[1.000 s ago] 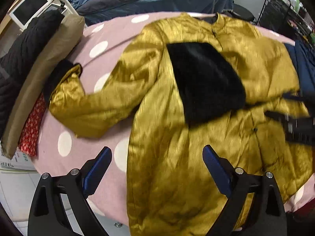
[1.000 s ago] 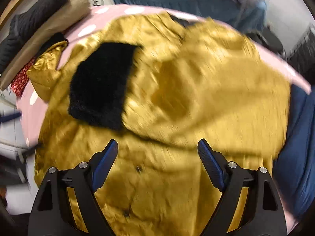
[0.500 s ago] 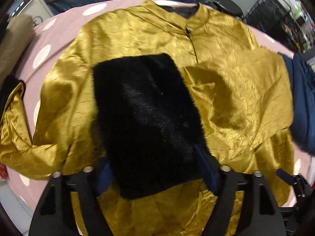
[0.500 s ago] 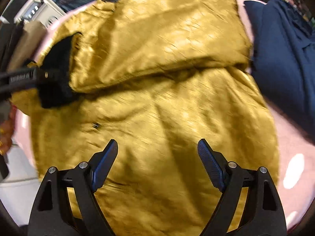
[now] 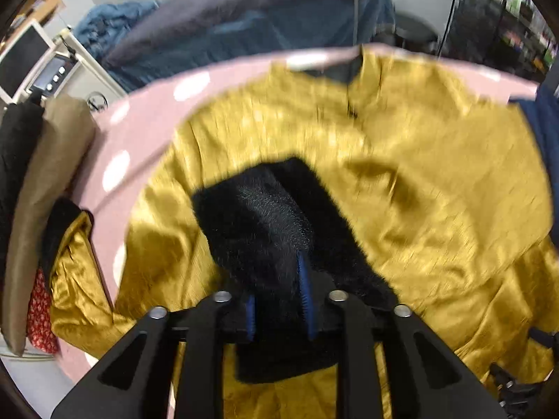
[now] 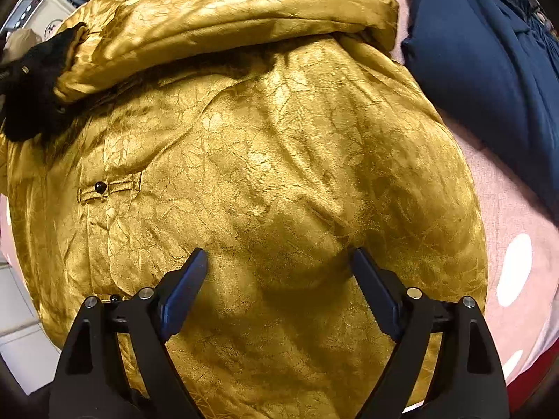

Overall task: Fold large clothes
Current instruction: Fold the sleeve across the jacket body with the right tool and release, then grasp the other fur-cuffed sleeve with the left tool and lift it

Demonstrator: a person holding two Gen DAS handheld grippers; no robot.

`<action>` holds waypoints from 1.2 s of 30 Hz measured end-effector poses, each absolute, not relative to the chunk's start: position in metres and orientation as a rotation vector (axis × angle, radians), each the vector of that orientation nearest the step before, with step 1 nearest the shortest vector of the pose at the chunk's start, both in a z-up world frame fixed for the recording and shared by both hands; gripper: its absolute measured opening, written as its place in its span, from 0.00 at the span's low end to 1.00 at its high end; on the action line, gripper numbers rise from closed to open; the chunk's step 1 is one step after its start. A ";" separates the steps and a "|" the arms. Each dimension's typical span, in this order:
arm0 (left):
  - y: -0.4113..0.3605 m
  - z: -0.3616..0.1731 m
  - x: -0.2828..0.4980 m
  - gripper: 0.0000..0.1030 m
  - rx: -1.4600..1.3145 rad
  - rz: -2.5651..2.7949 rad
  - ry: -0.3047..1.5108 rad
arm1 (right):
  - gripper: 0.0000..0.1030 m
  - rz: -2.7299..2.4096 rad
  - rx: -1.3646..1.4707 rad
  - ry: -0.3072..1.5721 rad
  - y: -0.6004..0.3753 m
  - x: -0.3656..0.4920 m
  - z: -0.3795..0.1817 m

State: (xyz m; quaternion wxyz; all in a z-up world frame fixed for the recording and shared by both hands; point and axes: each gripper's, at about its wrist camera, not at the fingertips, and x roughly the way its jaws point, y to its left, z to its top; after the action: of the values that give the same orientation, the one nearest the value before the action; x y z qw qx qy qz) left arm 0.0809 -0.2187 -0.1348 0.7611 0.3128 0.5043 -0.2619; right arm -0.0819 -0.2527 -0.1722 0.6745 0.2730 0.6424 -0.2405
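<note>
A gold satin jacket (image 5: 419, 174) lies spread on a pink spotted cover, one sleeve folded across its chest. That sleeve ends in a black fur cuff (image 5: 265, 216). My left gripper (image 5: 276, 279) points steeply down at the cuff, its jaws closing with a bunched ridge of fur pinched between the blue pads. In the right wrist view the jacket (image 6: 279, 139) fills the frame, with the cuff (image 6: 31, 80) at the far left. My right gripper (image 6: 279, 258) points straight down just over the lower body of the jacket, its jaws wide and still opening, with only flat fabric beneath.
The pink polka-dot cover (image 6: 506, 209) shows to the right of the jacket. A navy garment (image 6: 489, 52) lies beside it on the right. Folded clothes (image 5: 42, 192) are stacked at the left edge. Dark blue bedding (image 5: 244, 28) and a black wire rack (image 5: 489, 17) stand behind.
My left gripper moved over the black fur cuff, came down and narrowed its jaws around it. My right gripper sank closer to the jacket's lower body and rolled.
</note>
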 end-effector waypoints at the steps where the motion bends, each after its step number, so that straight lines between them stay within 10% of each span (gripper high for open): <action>1: -0.215 -0.139 0.081 0.47 0.696 -0.560 1.106 | 0.85 -0.540 0.608 1.455 -0.248 -0.077 -0.174; 4: -0.197 -0.142 0.076 0.74 0.676 -0.537 1.117 | 0.87 -0.535 0.584 1.485 -0.241 -0.074 -0.181; 10: -0.176 -0.115 0.062 0.88 0.570 -0.503 1.054 | 0.90 -0.537 0.569 1.506 -0.227 -0.065 -0.189; 36: -0.148 -0.164 0.060 0.93 0.579 -0.568 1.313 | 0.95 -0.579 0.535 1.481 -0.217 -0.050 -0.217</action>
State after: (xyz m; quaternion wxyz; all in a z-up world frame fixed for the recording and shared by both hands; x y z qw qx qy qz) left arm 0.0602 -0.1476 -0.1643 0.7168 0.2614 0.5934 -0.2565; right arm -0.0500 -0.2172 -0.2167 0.6682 0.2373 0.6568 -0.2566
